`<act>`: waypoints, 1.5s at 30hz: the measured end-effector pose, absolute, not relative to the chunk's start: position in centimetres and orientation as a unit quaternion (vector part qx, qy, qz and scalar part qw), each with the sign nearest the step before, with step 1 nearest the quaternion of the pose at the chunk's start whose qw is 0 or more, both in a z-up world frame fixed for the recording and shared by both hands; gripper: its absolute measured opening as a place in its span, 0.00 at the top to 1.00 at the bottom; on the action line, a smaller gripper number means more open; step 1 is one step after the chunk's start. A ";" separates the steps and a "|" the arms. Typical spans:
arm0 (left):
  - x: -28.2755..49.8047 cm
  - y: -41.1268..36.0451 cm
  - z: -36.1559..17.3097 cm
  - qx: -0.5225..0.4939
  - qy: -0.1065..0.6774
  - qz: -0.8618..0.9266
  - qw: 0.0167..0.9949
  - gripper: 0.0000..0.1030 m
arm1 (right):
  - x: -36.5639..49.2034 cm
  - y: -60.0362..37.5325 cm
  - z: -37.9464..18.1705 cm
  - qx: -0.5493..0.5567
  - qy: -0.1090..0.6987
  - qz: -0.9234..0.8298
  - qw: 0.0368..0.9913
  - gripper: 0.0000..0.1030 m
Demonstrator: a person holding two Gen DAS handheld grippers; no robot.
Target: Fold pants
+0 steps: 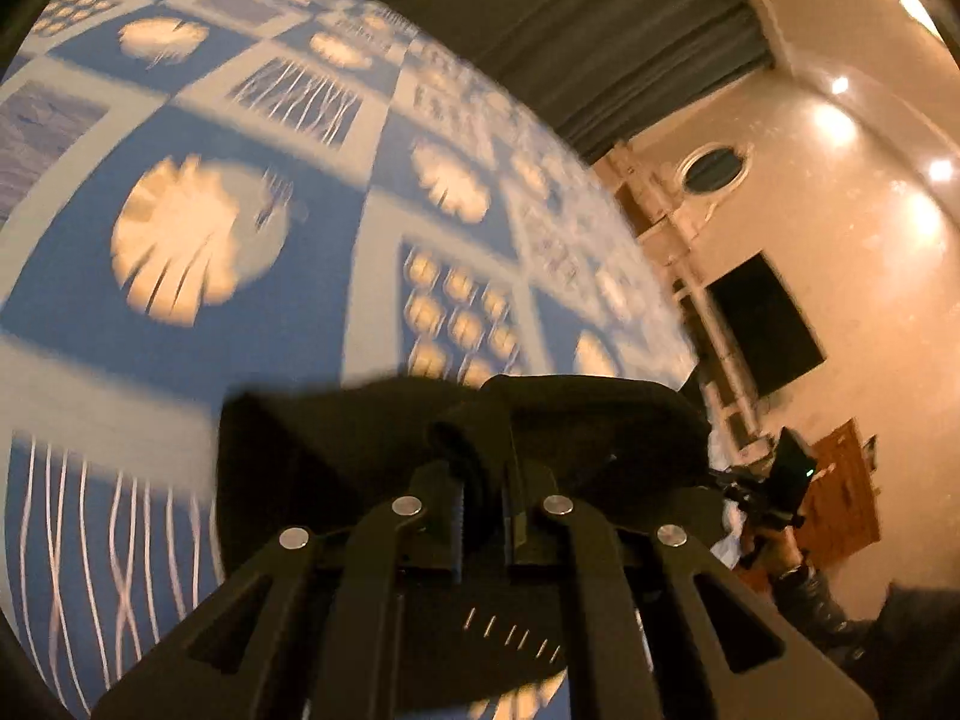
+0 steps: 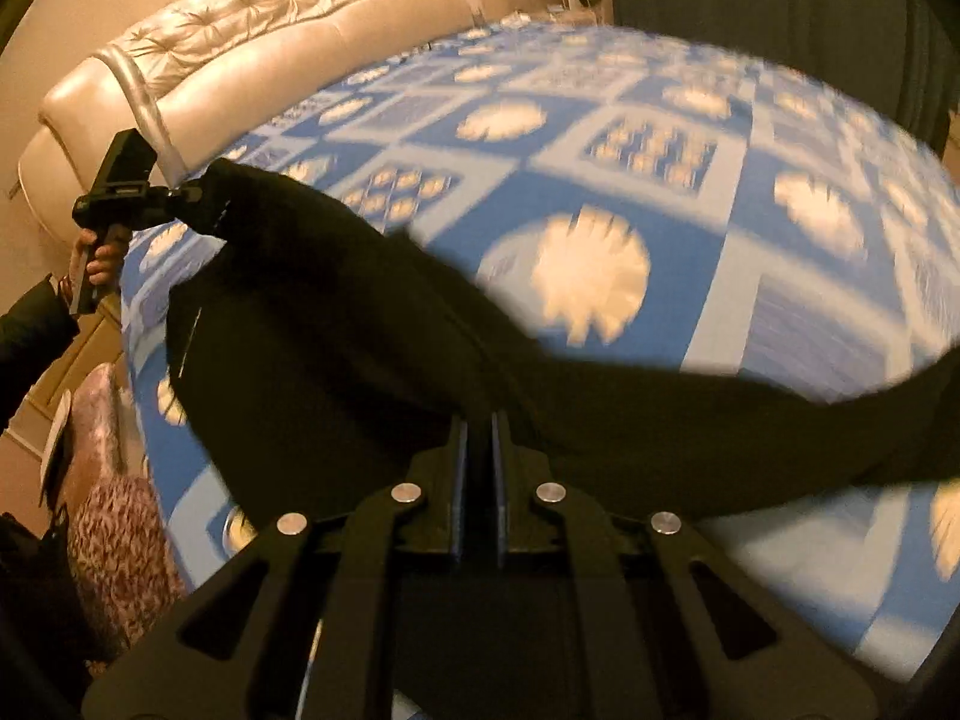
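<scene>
Black pants (image 2: 336,324) hang stretched over the bed between both grippers. In the right wrist view my right gripper (image 2: 480,420) is shut on the cloth's near edge, and the fabric runs off to the right. My left gripper (image 2: 210,204), held by a hand (image 2: 96,264) at the upper left, is shut on the far end of the same cloth. The left wrist view shows the left gripper (image 1: 483,468) clamped on a bunched fold of the pants (image 1: 336,438), with the right gripper (image 1: 735,483) at the far right edge. Both views are blurred by motion.
The bed (image 2: 690,198) carries a blue and white patterned sheet. A cream tufted headboard (image 2: 270,18) stands behind it and dark curtains (image 2: 780,0) hang at the back. A fuzzy pink rug (image 2: 114,540) lies on the floor at the left. A dark screen (image 1: 762,324) hangs on the wall.
</scene>
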State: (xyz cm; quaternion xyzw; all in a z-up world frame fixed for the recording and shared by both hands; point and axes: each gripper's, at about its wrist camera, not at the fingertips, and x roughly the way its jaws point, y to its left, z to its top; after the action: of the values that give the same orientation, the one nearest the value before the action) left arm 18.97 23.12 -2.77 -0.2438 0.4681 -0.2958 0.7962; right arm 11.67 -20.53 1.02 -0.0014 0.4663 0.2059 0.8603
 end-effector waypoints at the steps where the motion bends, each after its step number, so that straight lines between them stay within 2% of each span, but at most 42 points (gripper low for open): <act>1: 18.3 23.1 -3.6 -0.242 0.479 -0.288 0.793 0.91 | 10.7 -20.4 -0.1 0.007 0.475 0.205 0.856 0.93; 3: 16.6 23.4 -6.0 -0.238 0.508 -0.265 0.785 0.84 | 9.3 -20.0 -2.0 0.011 0.491 0.198 0.848 0.92; 4: 15.9 23.6 -6.8 -0.236 0.518 -0.255 0.782 0.76 | 8.6 -19.8 -2.7 0.007 0.496 0.193 0.847 0.92; 8: 12.7 24.9 -8.3 -0.244 0.529 -0.226 0.781 0.74 | 6.9 -19.9 -3.7 0.051 0.494 0.173 0.851 0.83; 10: 11.0 25.4 -8.0 -0.243 0.526 -0.195 0.791 0.74 | 6.1 -19.9 -3.5 0.077 0.492 0.175 0.849 0.70; 12: 9.4 25.5 -7.6 -0.248 0.522 -0.164 0.799 0.74 | 5.1 -19.8 -3.0 0.097 0.480 0.169 0.855 0.52; 15: 7.4 24.6 -6.4 -0.270 0.503 -0.140 0.809 0.66 | 3.6 -19.9 -2.7 0.147 0.466 0.166 0.857 0.46; 17: 6.6 23.3 -5.3 -0.280 0.482 -0.144 0.818 0.54 | 2.8 -19.9 -2.3 0.170 0.451 0.164 0.860 0.39; 20: 6.2 21.4 -4.0 -0.283 0.455 -0.138 0.833 0.51 | 2.1 -19.9 -2.4 0.203 0.438 0.160 0.861 0.37; 26: 7.2 19.6 -5.2 -0.313 0.474 -0.096 0.817 0.51 | 0.8 -20.4 -3.6 0.292 0.423 0.148 0.845 0.35; 36: 8.4 19.6 -7.9 -0.339 0.486 -0.012 0.806 0.52 | 0.9 -21.4 -5.1 0.386 0.408 0.103 0.821 0.24; 40: 8.6 19.2 -8.4 -0.320 0.496 0.000 0.807 0.82 | 1.8 -22.3 -5.8 0.448 0.390 0.075 0.801 0.23; 45: 8.2 19.7 -8.6 -0.339 0.490 0.002 0.803 0.88 | 3.6 -22.5 -6.5 0.486 0.388 0.029 0.782 0.23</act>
State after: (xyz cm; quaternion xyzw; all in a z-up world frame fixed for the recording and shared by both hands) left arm 8.18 19.73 -8.63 -0.3390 0.4901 0.0021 0.8030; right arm 3.65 -22.48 -6.49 0.4863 0.3884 0.0287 0.7822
